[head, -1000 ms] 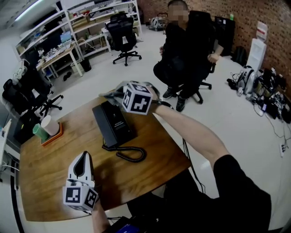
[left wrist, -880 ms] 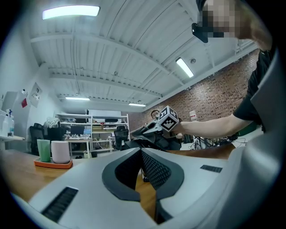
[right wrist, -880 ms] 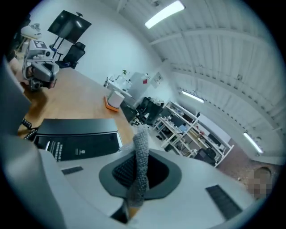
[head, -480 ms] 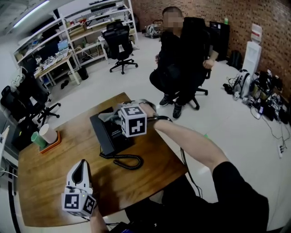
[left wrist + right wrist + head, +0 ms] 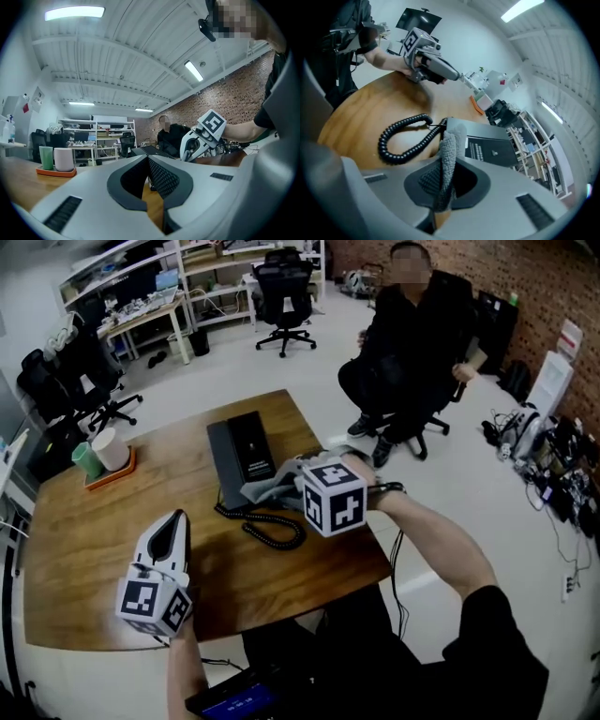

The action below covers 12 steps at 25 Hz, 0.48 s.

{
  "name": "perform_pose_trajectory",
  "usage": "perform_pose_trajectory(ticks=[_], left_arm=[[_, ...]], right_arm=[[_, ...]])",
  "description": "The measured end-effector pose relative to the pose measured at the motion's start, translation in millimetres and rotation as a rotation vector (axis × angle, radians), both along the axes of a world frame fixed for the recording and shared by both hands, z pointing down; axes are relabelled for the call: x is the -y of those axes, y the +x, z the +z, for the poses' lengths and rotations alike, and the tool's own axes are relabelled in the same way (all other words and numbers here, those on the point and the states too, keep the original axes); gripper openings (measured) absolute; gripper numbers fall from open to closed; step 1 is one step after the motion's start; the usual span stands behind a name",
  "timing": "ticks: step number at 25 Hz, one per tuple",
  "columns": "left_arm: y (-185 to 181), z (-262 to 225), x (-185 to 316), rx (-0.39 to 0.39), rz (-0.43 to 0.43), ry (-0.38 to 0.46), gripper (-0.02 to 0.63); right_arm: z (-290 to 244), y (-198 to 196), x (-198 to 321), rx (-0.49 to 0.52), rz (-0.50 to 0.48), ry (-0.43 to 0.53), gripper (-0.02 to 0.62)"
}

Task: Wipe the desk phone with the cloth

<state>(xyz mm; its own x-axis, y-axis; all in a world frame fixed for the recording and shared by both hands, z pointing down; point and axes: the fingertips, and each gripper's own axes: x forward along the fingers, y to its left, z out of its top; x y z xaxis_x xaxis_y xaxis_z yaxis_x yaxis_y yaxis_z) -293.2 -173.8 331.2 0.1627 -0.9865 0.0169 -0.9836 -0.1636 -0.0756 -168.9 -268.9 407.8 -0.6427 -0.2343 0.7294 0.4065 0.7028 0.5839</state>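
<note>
Wood-grain table (image 5: 84, 559), one, rounded at the corners. Far left: one orange tray (image 5: 114, 475) carrying two things, green cup (image 5: 85, 460) and white cup (image 5: 110, 448). Next, left gripper (image 5: 174, 521) over bare wood, ribbed dark pads pressed tip to tip, nothing between. At centre, one flat black desk phone (image 5: 246, 448), rectangular, with one coiled cord (image 5: 274, 531) looped in front. Then one grey knitted cloth (image 5: 274, 487), pinched tight in right gripper (image 5: 292, 489), bunched at phone's near end.
</note>
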Motion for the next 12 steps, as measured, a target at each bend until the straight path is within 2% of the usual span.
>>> perform_pose_trajectory(ticks=[3,5,7,10,12], left_arm=[[-1,2,0,-0.013,0.0,0.006,-0.009],[-1,3,0,-0.009,0.007,0.001,-0.009],[-4,4,0,-0.007,0.008,-0.005,-0.009],[-10,2,1,-0.007,0.003,0.002,-0.009],[-12,2,1,-0.012,-0.001,0.001,-0.009]], right_arm=[[2,6,-12,-0.039,-0.05,-0.047,0.026],[-10,-2,0,0.013,-0.023,-0.053,0.026],[-35,-21,35,0.138,0.077,-0.019,0.026],[-76,-53,104,0.356,0.287,0.025,0.026],[-93,-71,137,0.429,0.369,0.033,0.026]])
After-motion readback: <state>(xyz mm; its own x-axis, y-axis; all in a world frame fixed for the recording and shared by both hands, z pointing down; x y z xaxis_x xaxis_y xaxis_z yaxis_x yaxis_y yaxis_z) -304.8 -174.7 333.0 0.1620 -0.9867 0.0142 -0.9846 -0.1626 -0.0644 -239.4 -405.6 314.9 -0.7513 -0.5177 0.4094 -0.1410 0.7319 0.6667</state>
